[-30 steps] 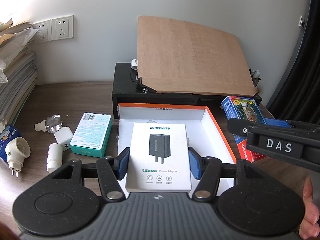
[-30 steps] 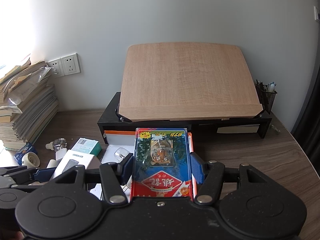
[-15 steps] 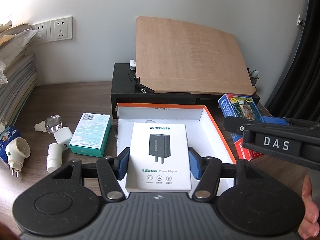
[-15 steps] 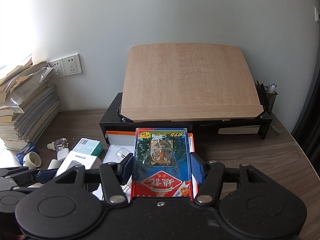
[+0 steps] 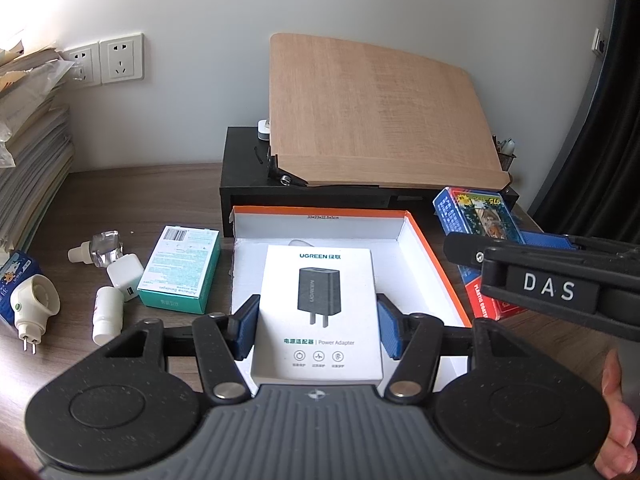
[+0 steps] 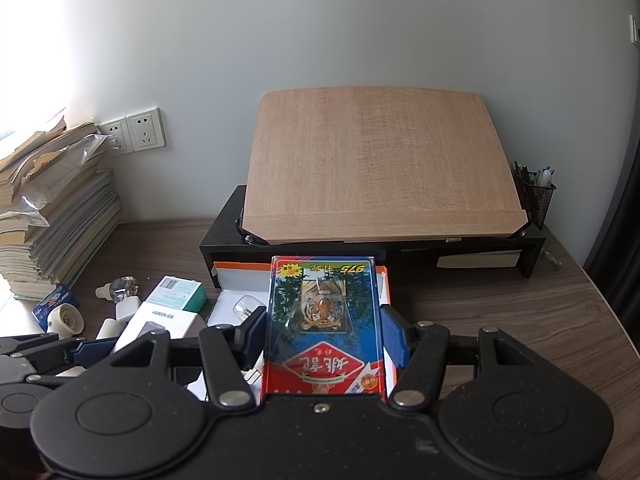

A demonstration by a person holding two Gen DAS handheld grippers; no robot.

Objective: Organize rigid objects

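Over the orange-rimmed tray (image 5: 434, 240), left claw (image 5: 316, 326) tilted down gripping adapter box (image 5: 318, 308), right claw (image 6: 324, 338) clamping card pack (image 6: 324, 320)

White adapter box (image 5: 318, 312) over orange-rimmed tray (image 5: 436, 256) — tiger card pack (image 6: 324, 324) alongside.

Desk corner in an office or home study, as seen from over my two grippers. Wood-grain desk (image 6: 500, 300) pushed against a plain white wall (image 6: 360, 40). Double wall sockets (image 6: 134, 130) just above desk level. Tall, untidy stack of papers and booklets (image 6: 52, 216) on the left. Black monitor riser (image 6: 532, 248) at the back, with a tilted wooden board (image 6: 376, 172) on it. Mesh pen holder (image 6: 534, 196) with pens stands beside the board. A dark curtain (image 5: 600, 120) hangs at the far right. Small household clutter lies loose on the desk: a plug-in device (image 5: 34, 308), a white charger cube (image 5: 126, 272).
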